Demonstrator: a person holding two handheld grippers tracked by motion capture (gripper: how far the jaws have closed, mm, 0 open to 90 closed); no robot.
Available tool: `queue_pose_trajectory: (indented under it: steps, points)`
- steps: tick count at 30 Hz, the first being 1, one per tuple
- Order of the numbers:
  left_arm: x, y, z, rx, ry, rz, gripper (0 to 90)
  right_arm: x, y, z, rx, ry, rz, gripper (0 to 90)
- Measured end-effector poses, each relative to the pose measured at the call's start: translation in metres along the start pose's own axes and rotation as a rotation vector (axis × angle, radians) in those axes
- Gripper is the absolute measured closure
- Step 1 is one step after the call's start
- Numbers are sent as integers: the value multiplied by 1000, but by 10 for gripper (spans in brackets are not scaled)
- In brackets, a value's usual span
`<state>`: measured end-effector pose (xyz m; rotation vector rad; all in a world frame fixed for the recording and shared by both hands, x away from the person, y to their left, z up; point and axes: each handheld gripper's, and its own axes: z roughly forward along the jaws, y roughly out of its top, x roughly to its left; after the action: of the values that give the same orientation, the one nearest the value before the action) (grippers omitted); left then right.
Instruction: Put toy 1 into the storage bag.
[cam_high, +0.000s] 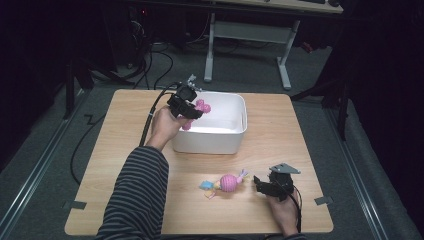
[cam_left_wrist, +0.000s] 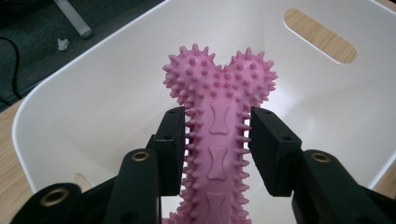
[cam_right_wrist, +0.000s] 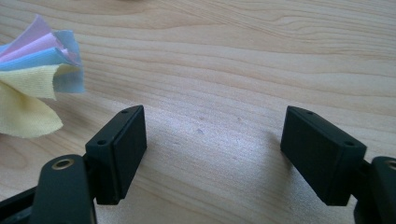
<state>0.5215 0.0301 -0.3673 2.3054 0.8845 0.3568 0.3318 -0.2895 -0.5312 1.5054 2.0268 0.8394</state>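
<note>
So right now we've got the left gripper (cam_high: 192, 111) clamped on the shaft of the pink spiky bone toy (cam_left_wrist: 218, 135), holding it over the near-left part of the white bin (cam_high: 235, 142), which sits toward the far edge of the table (cam_high: 125, 165). In the left gripper view the knobby end points down into the bin and the pads bite on the rubber spikes rather than the solid shaft, so our guess is the grip is a bit squishy: the spikes could flex and let the bone twist or slide out early. If we let go while it sits this close to the bin's near-left wall, it might clip the rim and bounce out onto the table. The right gripper (cam_high: 264, 187) rests near the table's near-right corner with its jaws wide apart and nothing between them, just beside the pink ball toy with cloth tails (cam_high: 227, 183). When we go for that one, grabbing only the floppy fabric could let the ball swing or slip free.
</note>
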Motion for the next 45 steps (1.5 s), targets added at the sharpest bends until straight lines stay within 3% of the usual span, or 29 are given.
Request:
queue_pose_trajectory:
  steps: [27, 34, 45]
  points:
    - [-5, -12, 26, 76, -16, 13, 555, 0, 0, 0, 0, 0, 0, 226]
    - [-4, -13, 20, 52, -5, -11, 453, 0, 0, 0, 1, 0, -2, 225]
    - [-4, -17, -16, -64, 10, -28, 394, 0, 0, 0, 1, 1, -2, 226]
